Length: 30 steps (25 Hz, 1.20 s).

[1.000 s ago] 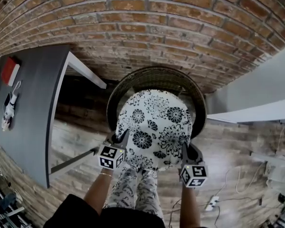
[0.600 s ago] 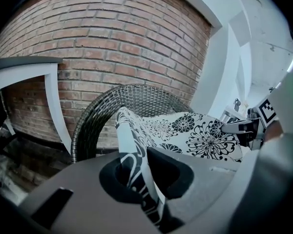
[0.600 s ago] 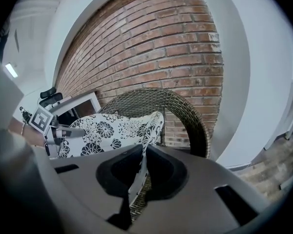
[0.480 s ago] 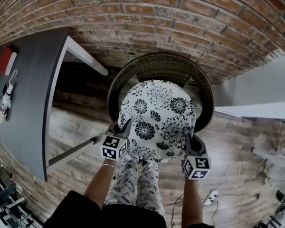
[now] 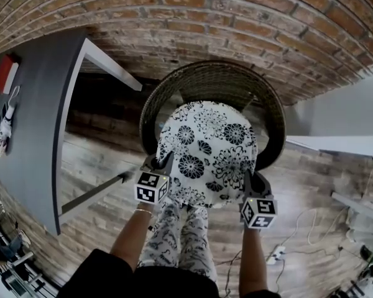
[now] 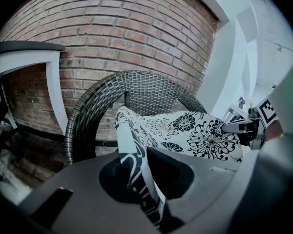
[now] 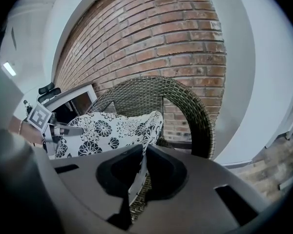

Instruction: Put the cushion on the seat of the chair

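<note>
Cushion (image 5: pixel 205 151) gripped at both near corners: L gripper (image 5: pixel 158 164) clenched on left edge, R gripper (image 5: pixel 248 182) clenched on right edge. Held spread flat, prob. to keep it level w/ seat. Positioned over chair (image 5: pixel 174 85) seat, inside wicker rim; seat contact not visible.

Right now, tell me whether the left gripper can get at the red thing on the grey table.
Probably not: the left gripper is shut on the cushion, and the red thing lies well off to its left on the table.
</note>
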Motion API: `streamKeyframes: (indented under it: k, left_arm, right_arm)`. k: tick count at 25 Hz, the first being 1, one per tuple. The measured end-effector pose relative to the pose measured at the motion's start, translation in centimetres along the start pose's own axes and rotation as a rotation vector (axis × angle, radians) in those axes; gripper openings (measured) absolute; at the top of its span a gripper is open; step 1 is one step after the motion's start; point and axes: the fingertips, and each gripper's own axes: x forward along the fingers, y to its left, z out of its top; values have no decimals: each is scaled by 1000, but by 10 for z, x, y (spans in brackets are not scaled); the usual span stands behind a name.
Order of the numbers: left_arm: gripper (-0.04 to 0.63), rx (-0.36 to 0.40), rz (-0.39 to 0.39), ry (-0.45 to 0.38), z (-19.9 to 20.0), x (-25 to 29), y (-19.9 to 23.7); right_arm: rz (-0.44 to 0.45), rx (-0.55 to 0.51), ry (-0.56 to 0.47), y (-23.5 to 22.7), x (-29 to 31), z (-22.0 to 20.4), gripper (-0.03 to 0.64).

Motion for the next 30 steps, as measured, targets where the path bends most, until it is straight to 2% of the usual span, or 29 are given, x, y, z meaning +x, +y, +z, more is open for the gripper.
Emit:
streamKeyframes:
  k: [7,19,30]
  left_arm:
    - [18,-8,16,27,-9,11,-1]
    - [33,-100,33,50,-23,27,-1]
    - [48,-135,44,127,-51,42,3]
  right_arm:
    - [2,-10,31,-12,12,-9,18]
    - [-5,-38,90,-26,34,-20,18]
    - [13,-68,133,-28,49,-31,18]
